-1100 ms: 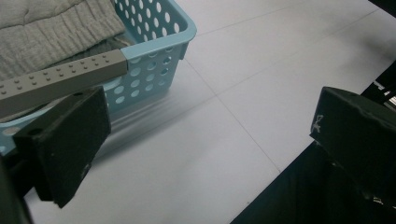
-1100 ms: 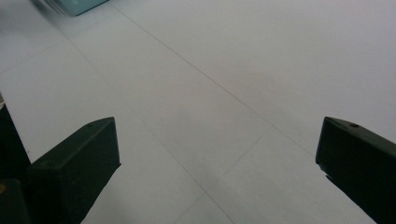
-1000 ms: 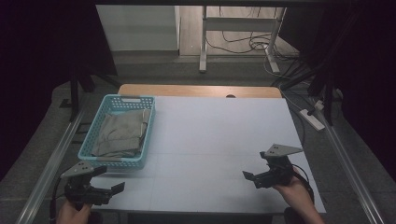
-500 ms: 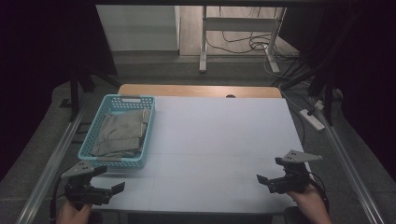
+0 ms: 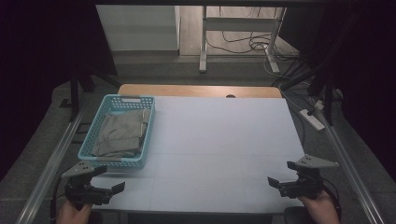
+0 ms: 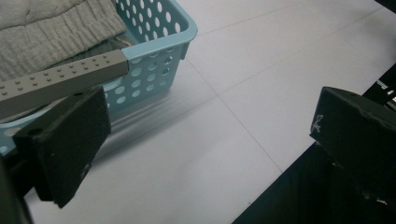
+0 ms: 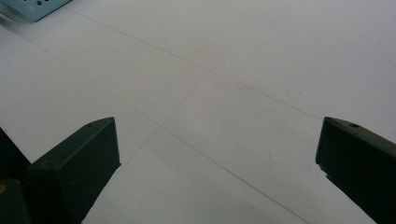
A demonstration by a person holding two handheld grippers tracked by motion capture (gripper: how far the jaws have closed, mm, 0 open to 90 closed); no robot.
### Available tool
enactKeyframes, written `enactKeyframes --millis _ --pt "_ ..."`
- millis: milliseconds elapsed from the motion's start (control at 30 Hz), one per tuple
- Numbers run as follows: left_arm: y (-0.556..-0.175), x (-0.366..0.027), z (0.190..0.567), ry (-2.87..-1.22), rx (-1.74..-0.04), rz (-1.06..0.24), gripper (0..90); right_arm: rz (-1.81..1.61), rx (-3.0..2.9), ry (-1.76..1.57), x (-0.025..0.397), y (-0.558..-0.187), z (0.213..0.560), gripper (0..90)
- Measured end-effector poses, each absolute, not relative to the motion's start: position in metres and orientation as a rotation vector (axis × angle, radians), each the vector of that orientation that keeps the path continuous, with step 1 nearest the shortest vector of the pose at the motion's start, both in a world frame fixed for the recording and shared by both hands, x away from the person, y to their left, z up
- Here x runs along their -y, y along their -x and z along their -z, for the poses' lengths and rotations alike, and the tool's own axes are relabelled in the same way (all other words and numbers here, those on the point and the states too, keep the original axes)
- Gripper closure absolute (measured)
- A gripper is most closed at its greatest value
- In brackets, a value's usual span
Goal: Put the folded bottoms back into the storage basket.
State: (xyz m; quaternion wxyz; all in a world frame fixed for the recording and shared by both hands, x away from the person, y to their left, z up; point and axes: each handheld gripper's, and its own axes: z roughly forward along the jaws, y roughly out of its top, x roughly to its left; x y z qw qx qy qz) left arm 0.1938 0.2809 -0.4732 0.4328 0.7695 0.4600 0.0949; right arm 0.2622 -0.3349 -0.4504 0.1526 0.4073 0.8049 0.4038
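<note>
Since a second ago, the right gripper point(image 5: 285, 184) has drawn back from farther in over the worktop toward the near right corner, while the left gripper point(image 5: 105, 186) has stayed where it was at the near left edge. Going left to right in the high view, the left gripper sits just in front of the basket's near end, held by a hand point(image 5: 72, 213) at the bottom edge, its fingers spread wide with nothing between them. In the left gripper view the fingers point(image 6: 65, 144) stand well apart over bare worktop, with the basket point(image 6: 154, 51) just beyond the left finger. The basket point(image 5: 95, 156) is a light blue plastic one with rows of round holes in its walls and a handle slot at its far end; it lies lengthwise along the left side of the white worktop point(image 5: 224, 140). Inside it rests a folded grey-beige cloth point(image 5: 121, 133), soft and ribbed-looking up close point(image 6: 51, 28), covering most of the basket's floor. Across the bare middle of the worktop, well apart from the basket, the right gripper hovers near the front right corner, its fingers point(image 7: 74, 168) also wide open and holding nothing.
</note>
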Motion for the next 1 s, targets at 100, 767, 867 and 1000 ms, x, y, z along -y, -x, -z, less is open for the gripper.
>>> enactKeyframes --millis 100,767,867,1000 --pt "-0.194 -0.281 0.473 -1.918 -1.146 -0.236 0.0 -1.158 -2.294 -1.177 0.339 -0.260 0.450 0.0" --pt "-0.194 -0.279 0.473 -1.943 -1.166 -0.227 0.0 -1.098 -2.244 -1.239 0.346 -0.244 0.447 0.0" --pt "-0.195 -0.279 0.474 -1.944 -1.166 -0.225 0.0 -1.072 -2.246 -1.235 0.345 -0.242 0.447 0.0" --pt "-0.196 -0.279 0.474 -1.937 -1.165 -0.218 0.0 -1.035 -2.255 -1.234 0.343 -0.243 0.448 0.0"
